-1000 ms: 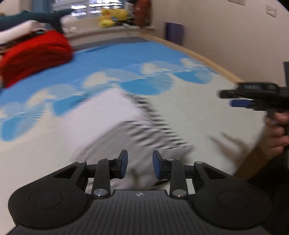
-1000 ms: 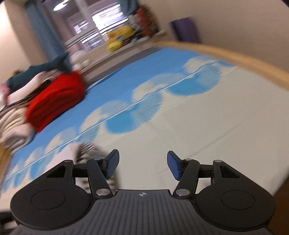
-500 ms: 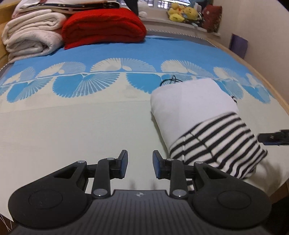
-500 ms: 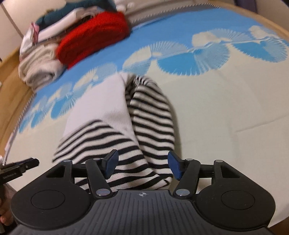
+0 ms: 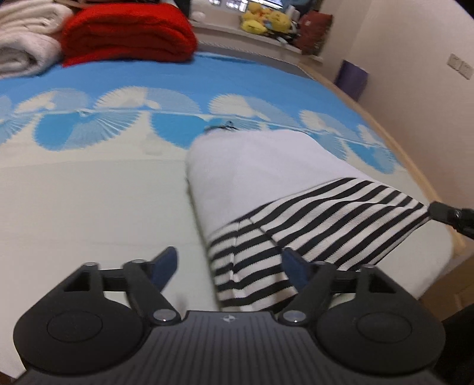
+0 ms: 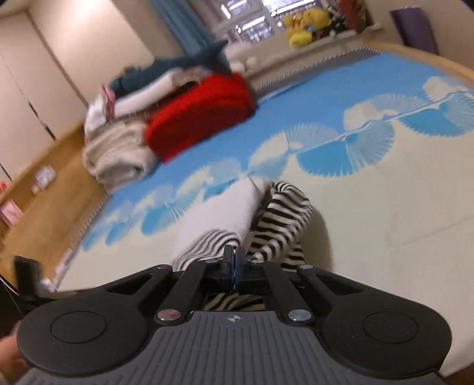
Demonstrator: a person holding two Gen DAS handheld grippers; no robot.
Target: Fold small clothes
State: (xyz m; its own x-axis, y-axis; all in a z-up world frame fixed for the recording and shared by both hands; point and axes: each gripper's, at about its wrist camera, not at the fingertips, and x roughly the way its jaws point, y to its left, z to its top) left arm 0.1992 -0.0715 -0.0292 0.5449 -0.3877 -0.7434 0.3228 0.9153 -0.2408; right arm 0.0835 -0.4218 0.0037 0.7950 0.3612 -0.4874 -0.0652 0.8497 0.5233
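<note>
The room is fairly bright, with soft, warm light. More light comes in through the window [image 6: 251, 17] far at the back, which glares white. Both pictures bend round at the edges. The right view is smeared; the red blanket [image 6: 201, 115] looks fuzzy. A soft shadow, maybe from the striped garment [image 6: 281, 225], lies beside it.

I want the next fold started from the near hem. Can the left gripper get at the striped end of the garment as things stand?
Probably yes. The left gripper, jaws just opened wide, has the garment's striped end between its fingers with nothing over it.
</note>
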